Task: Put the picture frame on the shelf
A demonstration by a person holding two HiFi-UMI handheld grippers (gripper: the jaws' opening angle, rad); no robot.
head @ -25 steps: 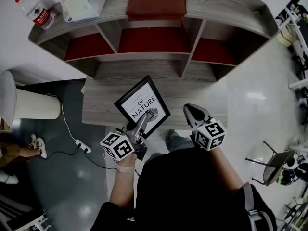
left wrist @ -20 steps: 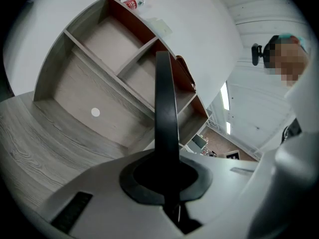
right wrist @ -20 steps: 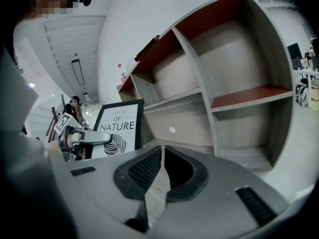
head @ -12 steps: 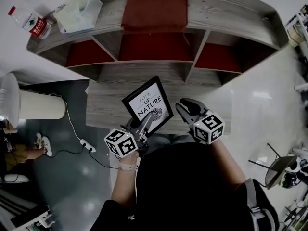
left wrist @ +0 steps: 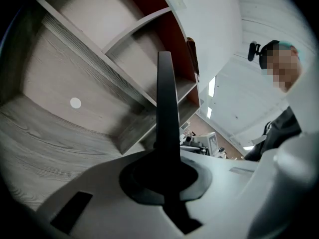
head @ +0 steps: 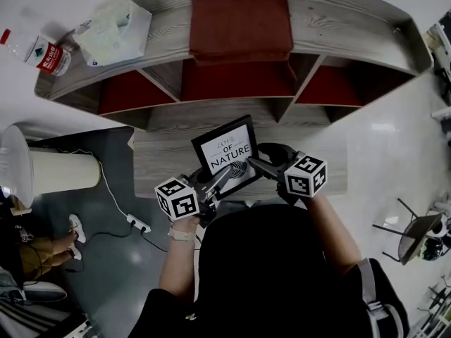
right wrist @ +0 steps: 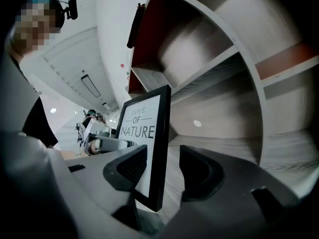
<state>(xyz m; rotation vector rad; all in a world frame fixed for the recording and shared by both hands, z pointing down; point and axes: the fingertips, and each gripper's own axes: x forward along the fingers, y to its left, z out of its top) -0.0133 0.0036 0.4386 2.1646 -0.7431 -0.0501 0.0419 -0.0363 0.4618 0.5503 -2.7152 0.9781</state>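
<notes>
The left gripper [head: 220, 180] is clamped tight on the picture frame [head: 229, 153] at its lower corner. The right gripper [right wrist: 164, 168] has just been opening its jaws; the frame's edge is seen between them, not pinched. The frame is held upright, long side toward 12 o'clock, where the shelf [head: 338, 20] is found.
</notes>
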